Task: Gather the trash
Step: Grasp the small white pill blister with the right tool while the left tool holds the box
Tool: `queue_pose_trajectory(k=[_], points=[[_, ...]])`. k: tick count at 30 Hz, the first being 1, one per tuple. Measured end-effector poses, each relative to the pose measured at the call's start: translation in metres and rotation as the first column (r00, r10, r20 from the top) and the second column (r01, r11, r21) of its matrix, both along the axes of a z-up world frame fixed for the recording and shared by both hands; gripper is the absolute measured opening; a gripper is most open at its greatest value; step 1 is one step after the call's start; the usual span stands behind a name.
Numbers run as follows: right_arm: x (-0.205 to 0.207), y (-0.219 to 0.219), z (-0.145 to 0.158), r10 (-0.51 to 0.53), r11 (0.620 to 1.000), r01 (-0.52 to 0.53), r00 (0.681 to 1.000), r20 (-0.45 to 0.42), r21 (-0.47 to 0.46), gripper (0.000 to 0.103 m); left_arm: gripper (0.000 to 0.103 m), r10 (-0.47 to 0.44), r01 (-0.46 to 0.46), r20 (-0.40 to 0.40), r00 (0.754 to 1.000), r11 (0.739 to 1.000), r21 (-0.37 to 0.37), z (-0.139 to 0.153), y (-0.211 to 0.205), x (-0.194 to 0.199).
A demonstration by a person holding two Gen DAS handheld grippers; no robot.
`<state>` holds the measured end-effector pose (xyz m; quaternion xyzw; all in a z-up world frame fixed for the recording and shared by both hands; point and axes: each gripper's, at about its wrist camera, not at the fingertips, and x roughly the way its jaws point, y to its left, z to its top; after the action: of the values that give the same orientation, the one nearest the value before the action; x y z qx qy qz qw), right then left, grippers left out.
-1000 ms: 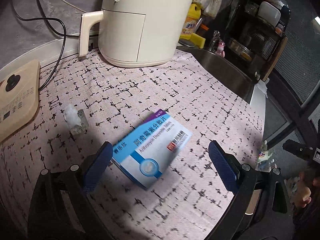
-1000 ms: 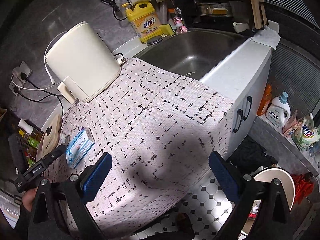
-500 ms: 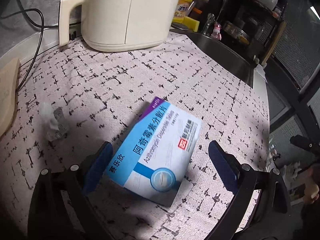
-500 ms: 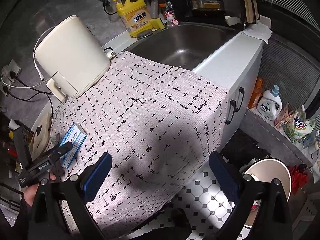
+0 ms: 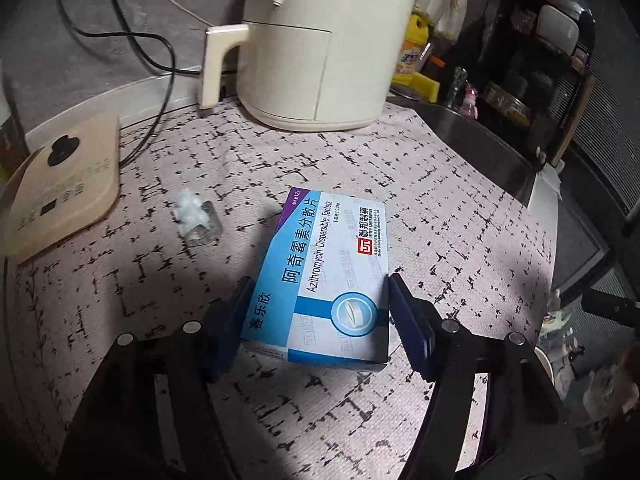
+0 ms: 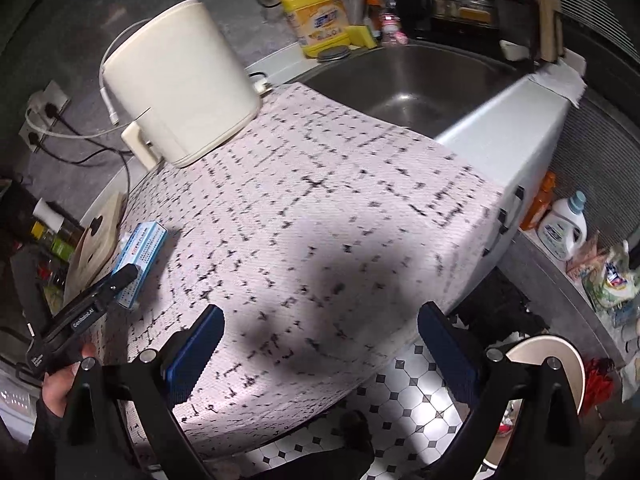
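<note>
The left gripper has its two blue pads pressed against the long sides of a blue-and-white box of azithromycin dispersible tablets, clamping it at its near end. The box sits tilted, its far end pointing toward the back of the counter, over a pale cloth with a black broken-grid pattern. Whether the far end touches the cloth cannot be told. Just left of the box lies a small crumpled blister pack on the cloth, apart from it. Further left is a beige appliance panel with a black knob. Behind stands a cream air fryer, its handle facing left.

The right gripper hangs with its fingers spread wide and nothing between them, above the near edge of the cloth, well apart from the box. Beyond the cloth is a steel sink, with a yellow detergent bottle at its back.
</note>
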<state>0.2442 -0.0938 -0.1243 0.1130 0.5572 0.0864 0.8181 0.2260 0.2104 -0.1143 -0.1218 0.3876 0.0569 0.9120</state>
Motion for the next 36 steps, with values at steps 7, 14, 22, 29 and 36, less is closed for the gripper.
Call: queue_pose_trajectory(k=[7, 14, 22, 29, 36], points=[[0.017, 0.060, -0.002, 0.176, 0.984, -0.176, 0.984, 0.023, 0.023, 0.088, 0.067, 0.169, -0.168, 0.020, 0.985, 0.985, -0.044, 0.005, 0.046, -0.051], [0.029, 0.133, -0.010, 0.351, 0.934, -0.351, 0.936, 0.019, 0.065, 0.073, 0.067, 0.320, -0.319, 0.028, 0.947, 0.947, -0.040, 0.005, 0.082, -0.097], [0.044, 0.206, -0.014, 0.477, 0.877, -0.478, 0.878, 0.036, 0.053, 0.066, 0.067, 0.406, -0.404, 0.022, 0.913, 0.912, -0.067, -0.004, 0.101, -0.115], [0.061, 0.257, -0.016, 0.544, 0.837, -0.545, 0.838, 0.043, 0.047, 0.059, 0.067, 0.451, -0.447, 0.034, 0.892, 0.890, -0.089, -0.007, 0.114, -0.113], [0.084, 0.297, -0.027, 0.562, 0.824, -0.563, 0.827, 0.030, 0.060, 0.043, 0.067, 0.445, -0.442, 0.017, 0.895, 0.893, -0.082, -0.012, 0.128, -0.097]])
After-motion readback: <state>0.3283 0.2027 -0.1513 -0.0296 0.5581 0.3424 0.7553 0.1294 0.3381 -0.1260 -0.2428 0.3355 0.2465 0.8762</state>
